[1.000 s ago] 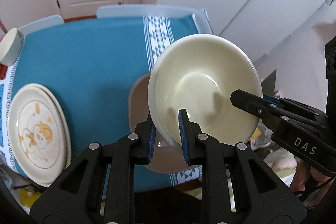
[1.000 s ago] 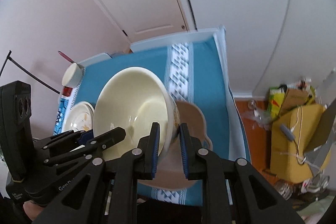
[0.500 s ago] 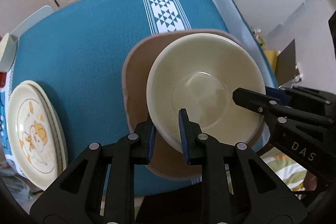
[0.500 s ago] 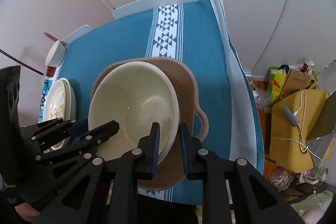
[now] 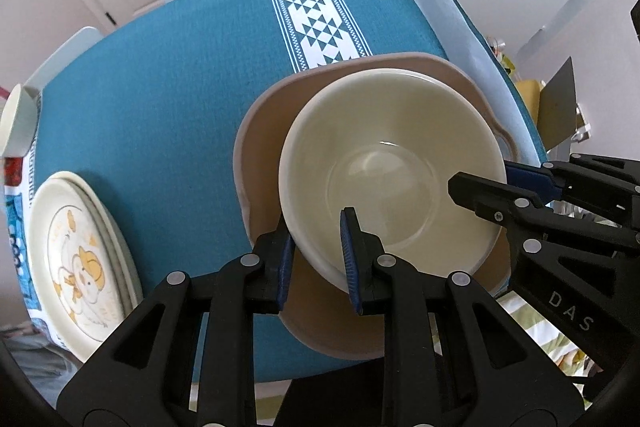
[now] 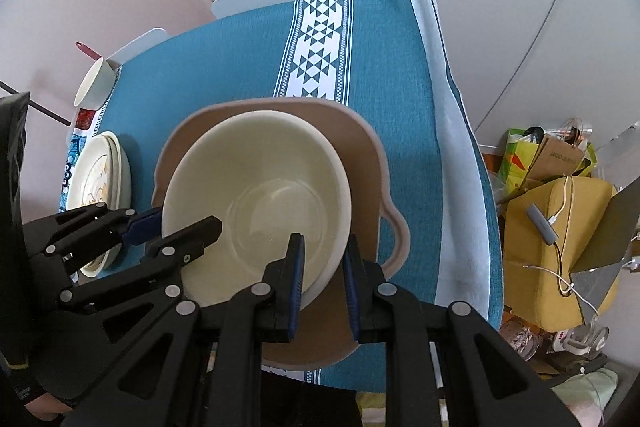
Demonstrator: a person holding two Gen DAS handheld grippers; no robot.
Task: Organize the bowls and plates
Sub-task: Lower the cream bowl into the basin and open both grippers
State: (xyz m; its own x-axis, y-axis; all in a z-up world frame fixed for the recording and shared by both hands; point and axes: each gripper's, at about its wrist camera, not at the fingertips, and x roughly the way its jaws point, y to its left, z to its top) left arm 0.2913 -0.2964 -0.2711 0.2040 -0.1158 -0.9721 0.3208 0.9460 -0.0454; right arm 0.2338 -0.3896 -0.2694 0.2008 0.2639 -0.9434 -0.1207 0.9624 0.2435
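While beside bowl [image 5: 394,167], plates [image 5: 76,259]

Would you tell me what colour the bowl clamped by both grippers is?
The bowl is plain cream, clearest in the right wrist view.

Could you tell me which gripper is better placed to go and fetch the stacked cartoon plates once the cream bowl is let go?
Left, probably. The left gripper clamps the cream bowl on the rim nearest the cartoon plates; the right gripper grips the opposite rim, so it would likely have to cross the bowl and tan dish.

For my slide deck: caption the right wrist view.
Both grippers clamp the cream bowl by its rim over the tan dish.
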